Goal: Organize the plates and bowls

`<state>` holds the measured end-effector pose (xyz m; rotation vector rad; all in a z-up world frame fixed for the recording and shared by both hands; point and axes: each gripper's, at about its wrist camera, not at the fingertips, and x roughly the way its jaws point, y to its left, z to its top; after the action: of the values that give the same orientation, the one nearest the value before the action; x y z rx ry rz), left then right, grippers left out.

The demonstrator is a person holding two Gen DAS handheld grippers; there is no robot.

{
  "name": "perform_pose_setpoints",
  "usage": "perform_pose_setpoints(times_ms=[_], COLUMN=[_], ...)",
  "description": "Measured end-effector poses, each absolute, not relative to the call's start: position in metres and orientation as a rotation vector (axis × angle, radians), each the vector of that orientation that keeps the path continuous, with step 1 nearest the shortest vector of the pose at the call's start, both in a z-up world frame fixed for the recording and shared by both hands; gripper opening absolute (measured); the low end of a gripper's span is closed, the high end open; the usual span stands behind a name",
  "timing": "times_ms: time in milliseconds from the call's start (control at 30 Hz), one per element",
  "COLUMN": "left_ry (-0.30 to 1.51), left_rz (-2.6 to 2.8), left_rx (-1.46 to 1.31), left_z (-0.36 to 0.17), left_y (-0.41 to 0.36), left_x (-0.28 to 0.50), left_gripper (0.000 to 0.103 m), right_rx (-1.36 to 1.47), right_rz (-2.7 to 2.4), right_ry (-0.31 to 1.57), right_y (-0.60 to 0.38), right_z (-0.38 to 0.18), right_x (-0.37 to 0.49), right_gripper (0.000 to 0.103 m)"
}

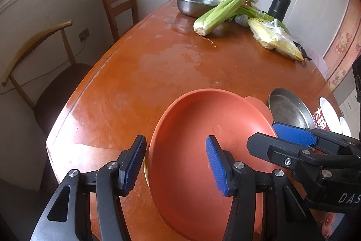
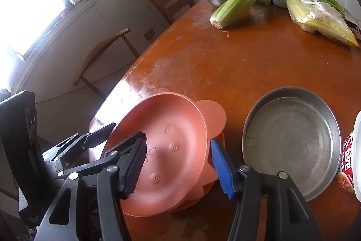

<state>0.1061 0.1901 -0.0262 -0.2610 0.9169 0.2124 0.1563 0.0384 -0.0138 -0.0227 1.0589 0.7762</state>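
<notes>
A salmon-pink plate (image 1: 187, 128) with an embossed face (image 2: 171, 128) lies tilted on a stack of similar plates, whose ear-shaped tab (image 2: 214, 114) sticks out behind. My left gripper (image 1: 176, 164) straddles its left rim, one finger outside and one inside the dish, with its jaws apart. My right gripper (image 2: 176, 166) straddles the opposite rim the same way, also open. Each gripper shows in the other's view: the right gripper (image 1: 262, 133) and the left gripper (image 2: 128, 130). A steel pan (image 2: 291, 139) sits to the right, and a red-and-white bowl (image 2: 347, 162) beyond it.
At the far end of the table (image 1: 158, 73) lie celery (image 1: 216, 12), a steel bowl (image 1: 194, 3), a bag of corn (image 1: 275, 40) and a black bottle (image 1: 279, 3). Two chairs (image 1: 119, 3) (image 1: 45, 73) stand along the table's left edge. White dishes (image 1: 329, 112) sit at the far right.
</notes>
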Motion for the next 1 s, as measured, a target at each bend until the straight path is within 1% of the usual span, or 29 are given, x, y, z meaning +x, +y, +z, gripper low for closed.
perform_pose_setpoints(times_ms=[300, 500, 1000], left_ry=[0.937, 0.934, 0.882], left_rz=[0.224, 0.23, 0.246], left_rx=[-0.267, -0.27, -0.257], left_z=[-0.033, -0.034, -0.01], left_y=[0.194, 0.196, 0.194], left_x=[0.109, 0.107, 0.091], left_gripper=[0.056, 0.056, 0.058], right_rx=[-0.027, -0.044, 0.01], right_rz=[0.783, 0.777, 0.755], right_ry=[1.064, 1.037, 0.982], right_y=[0.037, 0.035, 0.011], right_z=[-0.018, -0.016, 0.003], right_x=[0.156, 0.15, 0.144], right_gripper=[0.058, 0.058, 0.058])
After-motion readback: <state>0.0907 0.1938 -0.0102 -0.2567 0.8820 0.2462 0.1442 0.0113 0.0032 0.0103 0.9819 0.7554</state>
